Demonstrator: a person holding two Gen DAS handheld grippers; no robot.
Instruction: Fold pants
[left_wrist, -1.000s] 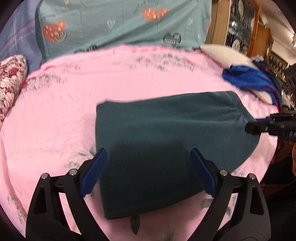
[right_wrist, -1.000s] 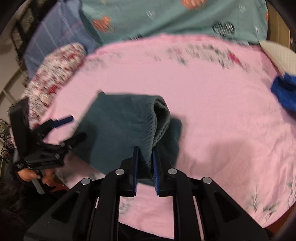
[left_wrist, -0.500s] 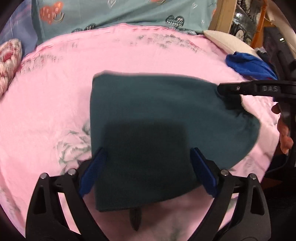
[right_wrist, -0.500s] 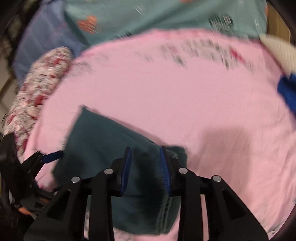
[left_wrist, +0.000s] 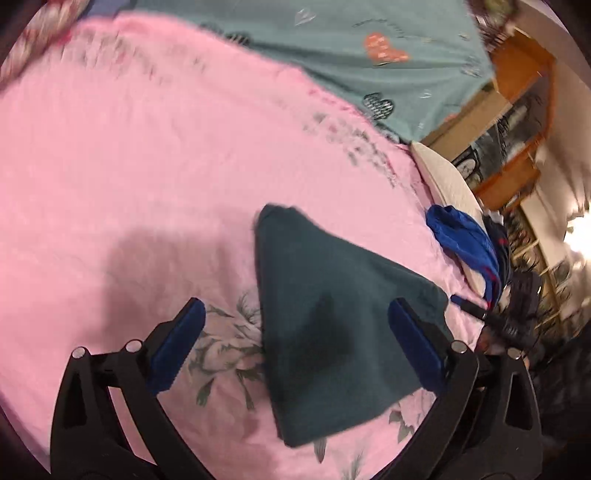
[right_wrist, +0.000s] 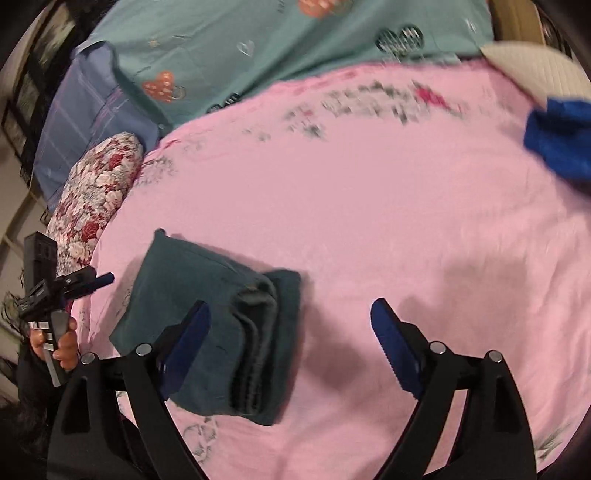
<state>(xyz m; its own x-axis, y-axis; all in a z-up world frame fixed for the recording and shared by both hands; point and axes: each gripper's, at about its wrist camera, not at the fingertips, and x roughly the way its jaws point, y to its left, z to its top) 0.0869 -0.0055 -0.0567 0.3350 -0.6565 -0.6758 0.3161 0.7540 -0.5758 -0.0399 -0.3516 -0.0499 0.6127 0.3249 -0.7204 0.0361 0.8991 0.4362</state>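
Teal pants (right_wrist: 221, 325) lying folded on pink bed (right_wrist: 369, 221); finishing fold, both tools (left_wrist: 295, 343) (right_wrist: 291, 343) gaping wide, empty; next: tidying edges, perhaps.

Dark teal fleece pants (right_wrist: 221, 325), folded into a thick bundle with the ribbed waistband on top, lie on a pink floral bedsheet (right_wrist: 369, 229). The black right gripper with blue finger pads (right_wrist: 291, 343) hovers spread wide above them. At far left, a hand (right_wrist: 55, 343) grips the left gripper (right_wrist: 74, 282).
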